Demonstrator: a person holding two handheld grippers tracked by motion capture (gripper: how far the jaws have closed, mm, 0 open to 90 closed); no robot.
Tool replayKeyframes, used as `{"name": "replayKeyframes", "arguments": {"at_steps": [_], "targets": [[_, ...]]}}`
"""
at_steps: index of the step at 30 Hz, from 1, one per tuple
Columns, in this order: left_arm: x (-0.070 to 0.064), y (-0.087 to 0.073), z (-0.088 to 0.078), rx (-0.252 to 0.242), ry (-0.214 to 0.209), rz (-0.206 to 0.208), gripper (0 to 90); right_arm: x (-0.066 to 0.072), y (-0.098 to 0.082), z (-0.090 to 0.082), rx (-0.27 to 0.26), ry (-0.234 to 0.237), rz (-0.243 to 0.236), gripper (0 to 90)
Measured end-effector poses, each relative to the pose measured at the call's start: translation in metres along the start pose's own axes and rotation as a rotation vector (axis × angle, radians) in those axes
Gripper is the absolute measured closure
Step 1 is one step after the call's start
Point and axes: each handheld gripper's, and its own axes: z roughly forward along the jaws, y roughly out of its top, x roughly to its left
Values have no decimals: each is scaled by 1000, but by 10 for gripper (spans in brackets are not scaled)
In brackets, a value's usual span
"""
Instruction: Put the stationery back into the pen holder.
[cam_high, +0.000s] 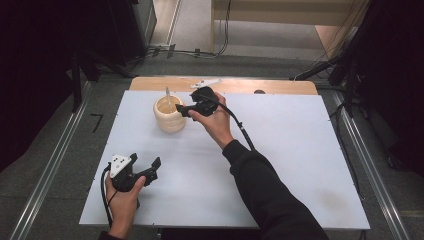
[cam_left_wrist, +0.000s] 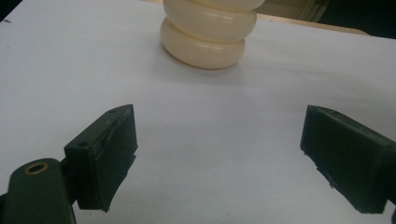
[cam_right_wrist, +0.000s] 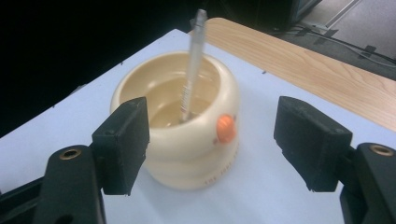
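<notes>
Lab recording bay, dark-curtained.
White board (cam_high: 280, 165) laid over wooden table (cam_high: 280, 86); metal floor rails (cam_high: 47, 175) on both sides; cables (cam_high: 200, 52) trailing across grey floor; black curtains (cam_high: 35, 60) enclosing.

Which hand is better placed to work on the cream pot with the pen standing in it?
Right. The right gripper is open right beside the cream pot, its fingers flanking it below the pen. The left gripper is open too, but rests well back near the table's front edge.
</notes>
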Motion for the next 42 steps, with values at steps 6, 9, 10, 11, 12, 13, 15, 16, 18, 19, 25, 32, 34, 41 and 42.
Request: {"name": "replayKeyframes", "arguments": {"at_steps": [6, 9, 10, 11, 12, 13, 15, 16, 18, 19, 25, 32, 34, 41, 42], "targets": [[-1, 0, 1, 4, 1, 2, 114, -9, -13, -18, -2, -5, 9, 246], [-1, 0, 1, 6, 0, 2, 114, -11, -18, -25, -3, -7, 7, 245], [-1, 0, 1, 6, -1, 2, 113, -11, -19, -28, -4, -5, 5, 245], [-1, 0, 1, 5, -2, 1, 114, -11, -21, -30, -4, -6, 5, 245], [-1, 0, 1, 5, -1, 1, 114, -11, -22, -32, -4, -2, 4, 243], [-1, 0, 1, 7, -1, 3, 114, -10, -24, -34, -2, -1, 2, 243], [-1, 0, 1, 9, -1, 3, 113, -9, -27, -37, 2, 2, -2, 240], [-1, -1, 1, 10, -1, 4, 113, -9, -28, -39, 0, 4, -5, 239], [-2, -1, 1, 10, 0, 5, 113, -9, -31, -41, 2, 4, -6, 238], [-2, -1, 1, 9, 0, 3, 114, -8, -32, -41, 5, 4, -4, 236], [-1, -1, 1, 13, 2, 6, 113, -10, -42, -48, 10, 4, -8, 233], [-3, -1, 2, 13, 2, 7, 114, -18, -53, -60, 11, -2, 15, 233], [-3, -1, 3, 14, 4, 11, 114, -20, -56, -64, 13, -13, 19, 233], [-3, -1, 4, 16, 7, 16, 113, -28, -65, -77, 10, -22, 32, 231], [-3, -1, 4, 16, 8, 17, 113, -29, -67, -79, 11, -24, 35, 229]]}}
